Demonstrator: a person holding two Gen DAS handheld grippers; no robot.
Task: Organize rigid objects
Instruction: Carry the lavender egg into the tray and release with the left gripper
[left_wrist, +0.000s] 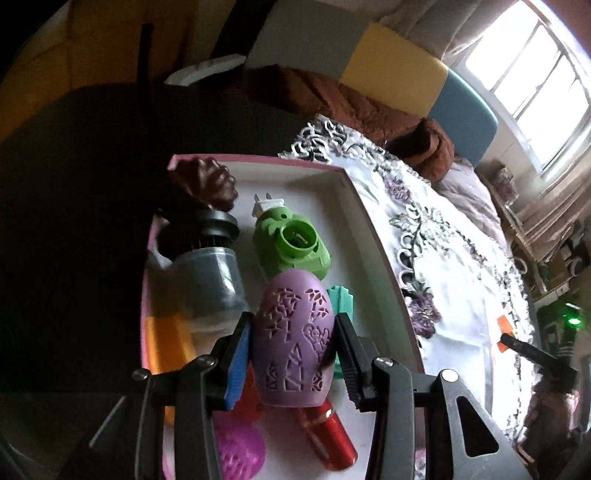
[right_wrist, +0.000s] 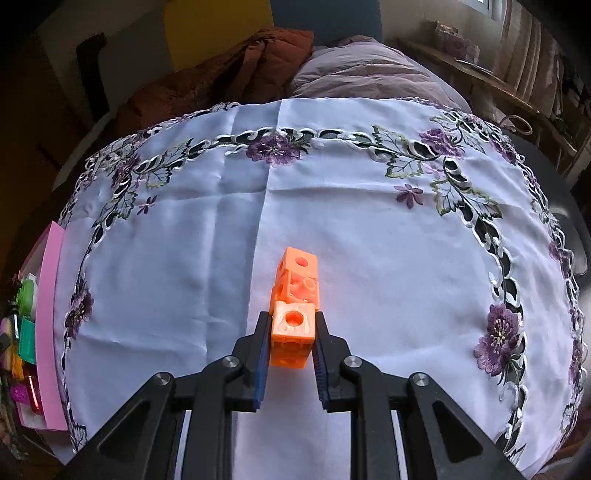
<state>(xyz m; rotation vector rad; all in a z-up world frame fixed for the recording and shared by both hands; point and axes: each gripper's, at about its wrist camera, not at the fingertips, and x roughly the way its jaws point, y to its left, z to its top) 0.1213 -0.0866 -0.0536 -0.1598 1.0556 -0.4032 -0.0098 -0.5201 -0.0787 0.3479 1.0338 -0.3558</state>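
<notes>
Left wrist view: the left claw (left_wrist: 293, 363) is clamped on a purple egg-shaped shell (left_wrist: 293, 332) with cut-out patterns, held over the pink-rimmed tray (left_wrist: 373, 225) among a green plug-in device (left_wrist: 291, 245), a grey jar (left_wrist: 214, 273) and a red tube (left_wrist: 332, 439). The right claw (right_wrist: 291, 350) is closed on an orange cube chain (right_wrist: 295, 306) lying on the embroidered tablecloth (right_wrist: 369, 221) of the table. Step in hand: placing the shell. Next, lower it into a bare spot in the tray and release.
</notes>
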